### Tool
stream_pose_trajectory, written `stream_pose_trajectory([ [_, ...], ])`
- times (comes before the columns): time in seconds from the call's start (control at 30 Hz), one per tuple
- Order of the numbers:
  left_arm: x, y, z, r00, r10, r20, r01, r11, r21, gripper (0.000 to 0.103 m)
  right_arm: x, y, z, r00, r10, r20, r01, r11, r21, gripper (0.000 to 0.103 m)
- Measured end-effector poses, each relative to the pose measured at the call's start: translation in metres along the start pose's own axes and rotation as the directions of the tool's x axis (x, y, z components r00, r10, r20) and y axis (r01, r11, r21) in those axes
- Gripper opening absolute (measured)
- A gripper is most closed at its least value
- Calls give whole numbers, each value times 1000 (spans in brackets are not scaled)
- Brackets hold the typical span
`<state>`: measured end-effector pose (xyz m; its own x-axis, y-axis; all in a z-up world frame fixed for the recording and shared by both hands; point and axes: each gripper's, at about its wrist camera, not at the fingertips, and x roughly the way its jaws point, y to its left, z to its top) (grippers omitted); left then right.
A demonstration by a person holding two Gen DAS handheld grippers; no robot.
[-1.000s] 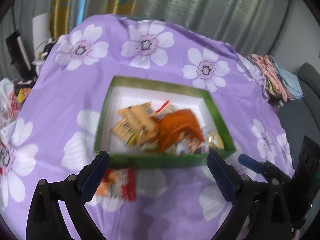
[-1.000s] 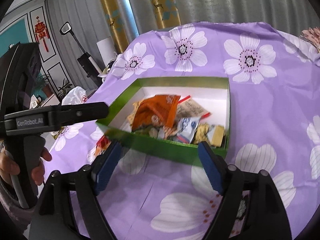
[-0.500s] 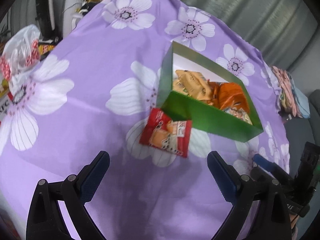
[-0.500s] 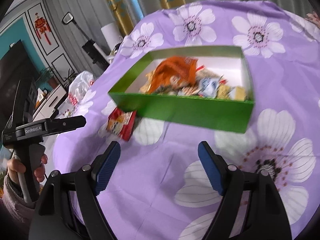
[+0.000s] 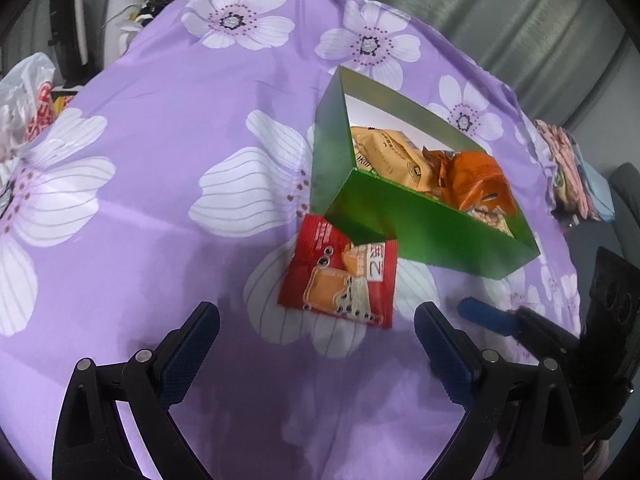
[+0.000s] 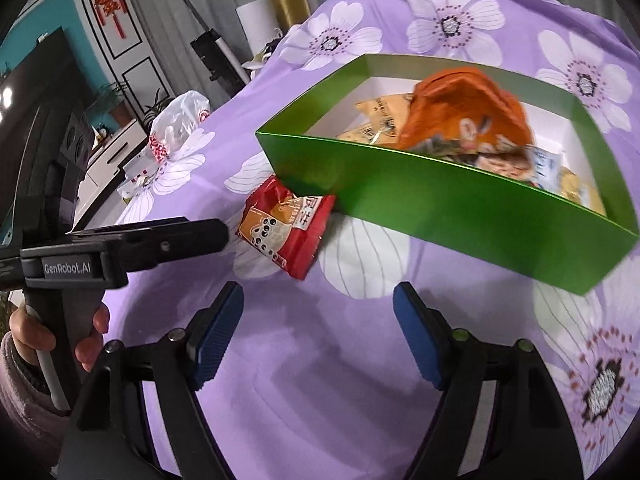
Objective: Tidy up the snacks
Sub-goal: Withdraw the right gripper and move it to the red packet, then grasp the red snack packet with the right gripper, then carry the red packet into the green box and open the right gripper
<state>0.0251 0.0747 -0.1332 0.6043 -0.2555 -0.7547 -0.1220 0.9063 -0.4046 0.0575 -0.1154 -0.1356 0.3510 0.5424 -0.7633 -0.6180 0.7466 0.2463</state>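
A red snack packet (image 5: 340, 280) (image 6: 286, 222) lies flat on the purple flowered cloth, one corner tucked under the near corner of the green box (image 5: 424, 232) (image 6: 440, 204). Inside the box are an orange bag (image 5: 476, 178) (image 6: 468, 110), yellow packets (image 5: 394, 156) and other small snacks. My left gripper (image 5: 316, 344) is open just short of the red packet, nothing between its blue pads. My right gripper (image 6: 318, 332) is open over bare cloth, near the packet and box, its jaws closing a little on nothing.
The cloth-covered table (image 5: 160, 152) drops off at its left and far edges. A white plastic bag (image 6: 176, 124) lies at the left edge. Folded fabrics (image 5: 572, 172) sit at the right. A person's hand (image 6: 84, 336) holds the left gripper's handle.
Both grippers dropped lower and came nearer the table; the left view swung from over the box to the red packet in front of it. The right gripper's jaws narrowed slightly.
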Motion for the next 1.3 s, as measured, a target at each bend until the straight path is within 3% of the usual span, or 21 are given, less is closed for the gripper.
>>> stream_pose_trajectory([
  [0.37,25,3,16,999,-29,-23,29,999,-13,95,30,11,19,999,23,-33,-25,998,-55,59],
  [0.6,30,2,18,998,-40,-38,40,999,1,64,46,16,27,998,17,-56,-22,996,-85,43],
  [0.77,32,2,18,999,-36,-41,35,999,-10,55,48,17,28,998,7,-57,-12,995,-98,32],
  [0.83,32,4,17,999,-29,-38,28,999,-29,44,48,14,28,998,18,-59,-23,996,-91,31],
  [0.9,33,6,16,999,-14,-39,13,999,-32,39,50,12,29,998,32,-57,-36,997,-75,25],
  [1.03,30,4,14,999,-13,-34,12,999,-35,38,44,15,29,999,38,-22,-39,996,-85,12],
  [1.3,18,-1,8,1000,-19,-20,19,1000,-25,38,32,17,25,999,45,12,-44,996,-77,9],
])
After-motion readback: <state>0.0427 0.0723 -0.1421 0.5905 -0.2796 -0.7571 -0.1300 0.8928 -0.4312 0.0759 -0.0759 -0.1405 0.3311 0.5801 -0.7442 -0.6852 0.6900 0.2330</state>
